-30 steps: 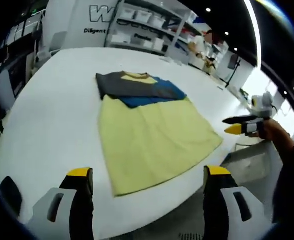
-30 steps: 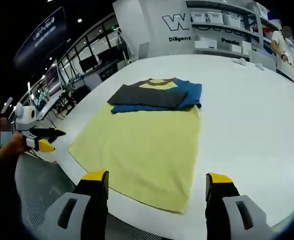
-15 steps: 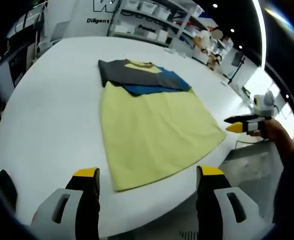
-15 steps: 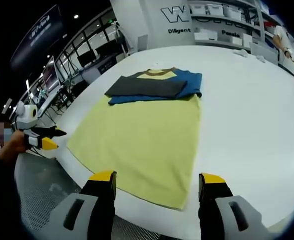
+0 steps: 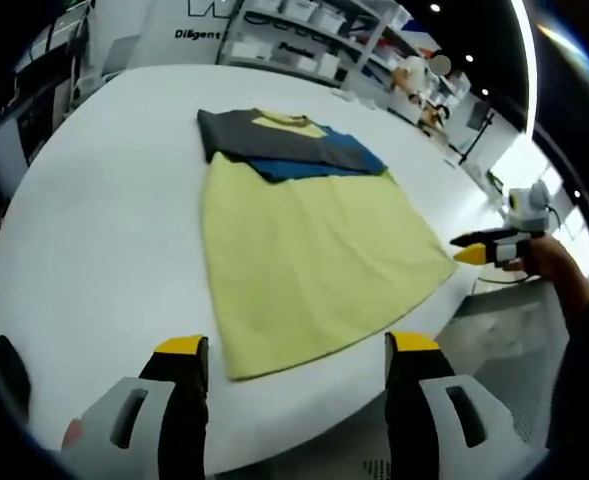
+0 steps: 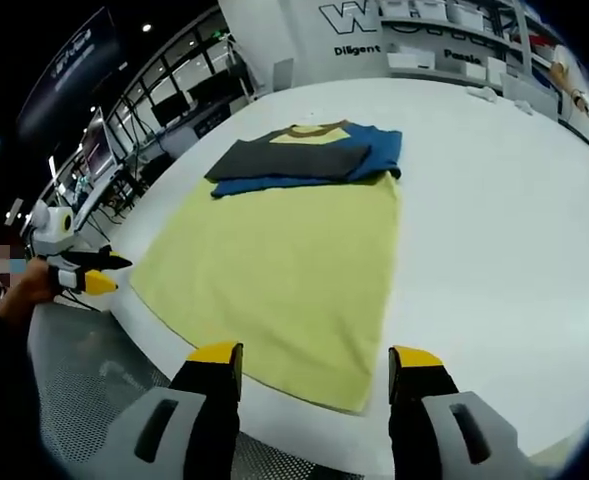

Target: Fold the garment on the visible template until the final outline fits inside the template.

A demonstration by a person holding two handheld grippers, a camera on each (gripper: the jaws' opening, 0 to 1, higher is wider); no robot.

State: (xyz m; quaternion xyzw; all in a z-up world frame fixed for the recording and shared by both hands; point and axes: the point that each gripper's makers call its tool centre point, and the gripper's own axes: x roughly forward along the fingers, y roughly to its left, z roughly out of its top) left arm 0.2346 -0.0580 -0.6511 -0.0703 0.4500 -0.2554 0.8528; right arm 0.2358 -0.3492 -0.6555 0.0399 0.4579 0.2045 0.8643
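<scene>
My left gripper [image 5: 292,352] and right gripper [image 6: 315,358] both have jaws apart, holding nothing, poised over the near edge of the white table [image 5: 94,230]. The shirt [image 5: 304,240] lies flat just beyond them, its dark sleeves folded across the far end.

You are looking at the garment [image 5: 304,240], a yellow shirt with blue and dark grey sleeves, lying flat on the white tabletop [image 5: 94,230] in the centre of both frames. Its sleeves [image 6: 309,160] are lying folded across the chest at the far end. Its hem is sitting near the tabletop's near edge.
</scene>
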